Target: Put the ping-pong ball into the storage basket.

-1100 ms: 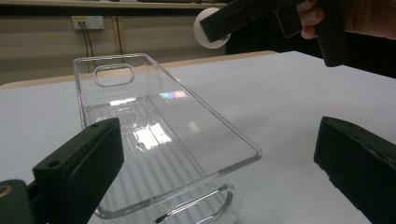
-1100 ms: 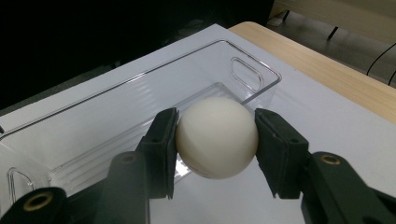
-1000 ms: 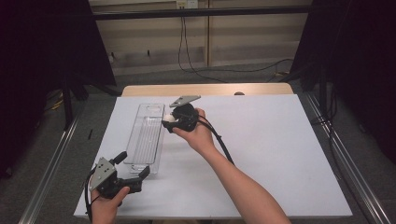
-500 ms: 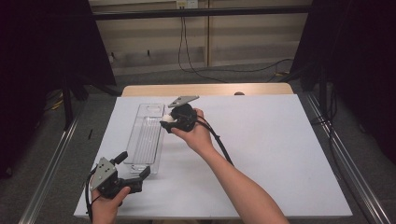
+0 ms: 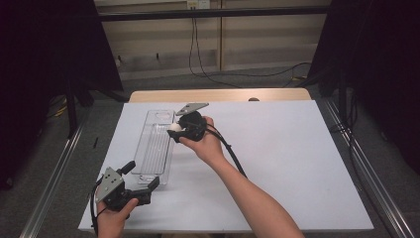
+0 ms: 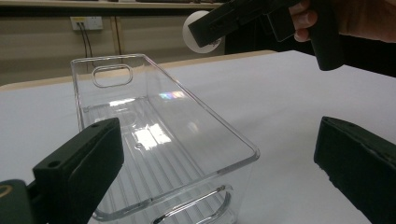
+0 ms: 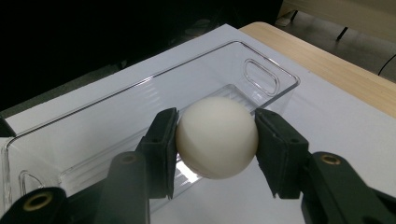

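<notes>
Over table [image 5: 297,163], right gripper [image 5: 174,130] still holds ball [image 5: 174,127] above bin [image 5: 156,148]

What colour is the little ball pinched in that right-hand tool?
The ball is plain off-white, no markings; the right gripper view shows it best.

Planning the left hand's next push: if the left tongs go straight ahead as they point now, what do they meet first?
Probably the clear plastic bin: its near end wall sits just ahead between the open left tongs, though depth is uncertain.
</notes>
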Action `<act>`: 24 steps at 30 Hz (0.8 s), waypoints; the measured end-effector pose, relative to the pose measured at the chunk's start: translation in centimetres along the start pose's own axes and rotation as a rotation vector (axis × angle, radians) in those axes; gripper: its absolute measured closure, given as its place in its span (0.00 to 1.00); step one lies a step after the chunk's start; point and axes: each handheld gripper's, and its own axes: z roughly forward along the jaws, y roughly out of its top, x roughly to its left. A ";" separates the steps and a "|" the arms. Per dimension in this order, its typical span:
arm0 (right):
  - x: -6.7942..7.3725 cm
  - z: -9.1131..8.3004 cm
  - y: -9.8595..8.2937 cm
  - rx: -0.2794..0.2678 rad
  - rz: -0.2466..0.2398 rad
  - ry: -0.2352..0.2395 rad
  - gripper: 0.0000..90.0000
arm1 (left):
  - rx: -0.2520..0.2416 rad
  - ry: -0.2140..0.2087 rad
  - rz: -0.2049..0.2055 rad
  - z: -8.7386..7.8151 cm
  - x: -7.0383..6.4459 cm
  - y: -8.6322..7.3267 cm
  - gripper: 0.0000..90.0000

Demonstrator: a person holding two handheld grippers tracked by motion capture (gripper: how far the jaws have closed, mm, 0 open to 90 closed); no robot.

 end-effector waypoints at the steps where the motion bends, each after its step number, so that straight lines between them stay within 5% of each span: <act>1: 0.1 0.0 0.0 -0.003 -0.002 -0.001 0.57 | 0.000 -0.004 -0.002 0.0 0.0 0.0 0.02; 24: 0.8 0.6 -0.1 0.001 -0.009 0.021 0.57 | 0.005 -0.010 0.002 0.0 -0.1 0.0 0.02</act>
